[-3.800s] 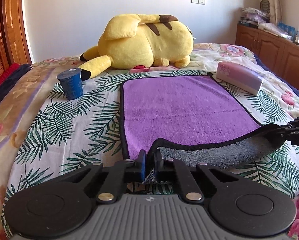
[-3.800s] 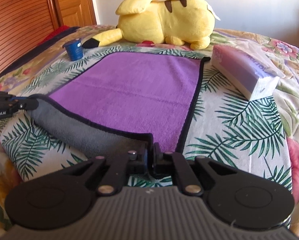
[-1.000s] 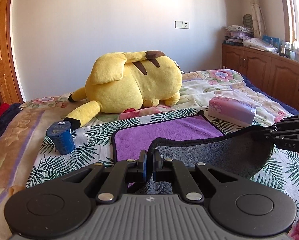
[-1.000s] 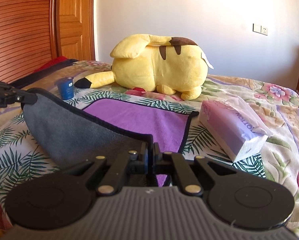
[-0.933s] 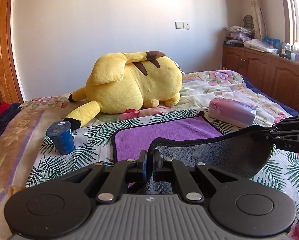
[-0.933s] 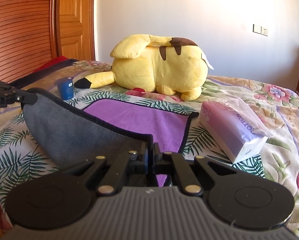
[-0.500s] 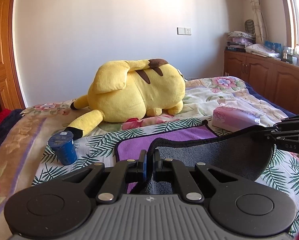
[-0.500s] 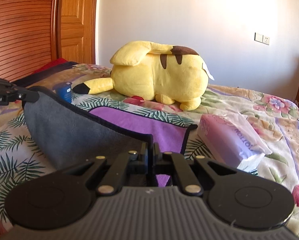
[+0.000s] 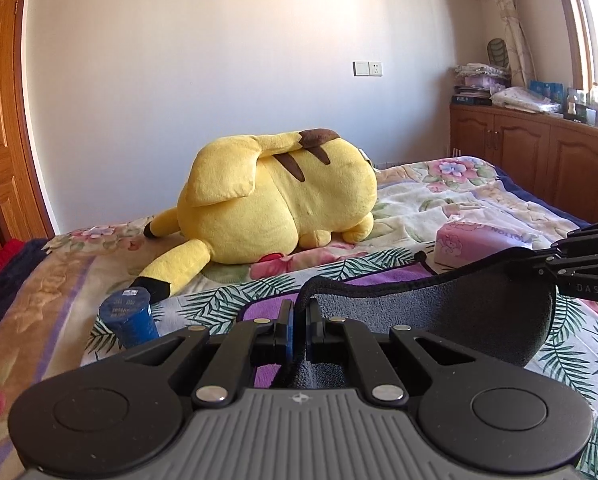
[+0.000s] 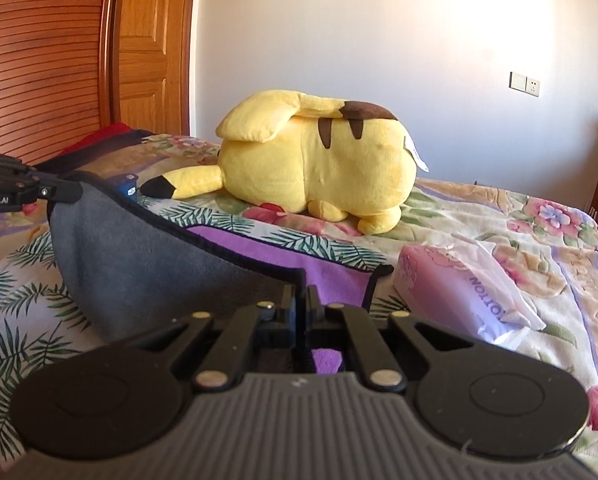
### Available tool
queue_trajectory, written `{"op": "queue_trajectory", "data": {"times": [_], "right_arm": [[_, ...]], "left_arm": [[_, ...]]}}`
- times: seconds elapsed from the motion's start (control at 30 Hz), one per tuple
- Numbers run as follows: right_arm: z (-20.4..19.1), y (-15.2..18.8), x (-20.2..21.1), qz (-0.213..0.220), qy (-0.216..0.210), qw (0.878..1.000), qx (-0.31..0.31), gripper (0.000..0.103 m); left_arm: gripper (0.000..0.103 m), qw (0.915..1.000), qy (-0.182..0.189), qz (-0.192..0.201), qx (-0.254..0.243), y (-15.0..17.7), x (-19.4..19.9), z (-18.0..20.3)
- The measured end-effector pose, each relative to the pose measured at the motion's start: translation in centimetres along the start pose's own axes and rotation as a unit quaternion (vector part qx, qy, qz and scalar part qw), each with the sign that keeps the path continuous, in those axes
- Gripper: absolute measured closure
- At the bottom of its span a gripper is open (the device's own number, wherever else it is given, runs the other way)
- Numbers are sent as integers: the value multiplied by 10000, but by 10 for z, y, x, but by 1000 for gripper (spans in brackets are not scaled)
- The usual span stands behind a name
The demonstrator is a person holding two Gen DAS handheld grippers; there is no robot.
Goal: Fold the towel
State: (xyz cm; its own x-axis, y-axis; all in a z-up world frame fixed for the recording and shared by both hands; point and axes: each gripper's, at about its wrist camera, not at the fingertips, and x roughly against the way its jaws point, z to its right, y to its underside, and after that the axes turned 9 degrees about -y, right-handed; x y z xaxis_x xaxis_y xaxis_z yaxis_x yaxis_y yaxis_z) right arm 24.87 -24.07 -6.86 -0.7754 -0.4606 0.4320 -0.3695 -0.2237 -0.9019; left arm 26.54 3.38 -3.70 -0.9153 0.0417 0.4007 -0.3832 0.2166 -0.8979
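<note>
While both of my grippers are clamped on cloth, the bed [image 9: 439, 208] fills most of each view, covered by a floral and palm-leaf spread. Plush [image 9: 283, 196]: yellow, brown stripes, lying on its side at the far end of the bed, black-tipped tail pointing toward the cup.

Towel [image 9: 439, 312]: purple face, grey back, black trim. Far part lies flat on the spread; near edge is raised off the bed, grey back facing me, sagging between the two grippers.

Tissue pack [image 10: 459, 292]: pink, on the spread just beside the towel's right edge; I cannot tell whether they touch.

Left gripper [image 9: 297, 320]: jaws closed on the near left corner of the towel, trim pinched between the fingers. Right gripper [image 10: 301, 304]: jaws closed on the near right corner, likewise. Each gripper shows at the edge of the other's view, holding its corner up.

Cup [image 9: 130, 318]: blue, upright, on the spread left of the towel, near the tail tip.
</note>
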Motion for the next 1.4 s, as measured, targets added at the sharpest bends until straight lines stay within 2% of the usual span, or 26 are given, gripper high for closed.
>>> {"op": "queue_trajectory", "data": {"times": [0.27, 0.73, 1.1, 1.4], "right_arm": [[8, -8, -11, 42, 48, 10000, 62, 98], [26, -18, -38, 96, 82, 9997, 229, 98], [36, -32, -60, 193, 113, 9992, 335, 98], [44, -28, -80, 147, 282, 9988, 385, 98]], "left_arm": [[103, 9998, 48, 71, 154, -7, -18, -6], [103, 9999, 132, 12, 107, -19, -54, -19], [103, 10000, -62, -1, -52, -27, -82, -17], [103, 9997, -177, -104, -107, -24, -112, -18]]}}
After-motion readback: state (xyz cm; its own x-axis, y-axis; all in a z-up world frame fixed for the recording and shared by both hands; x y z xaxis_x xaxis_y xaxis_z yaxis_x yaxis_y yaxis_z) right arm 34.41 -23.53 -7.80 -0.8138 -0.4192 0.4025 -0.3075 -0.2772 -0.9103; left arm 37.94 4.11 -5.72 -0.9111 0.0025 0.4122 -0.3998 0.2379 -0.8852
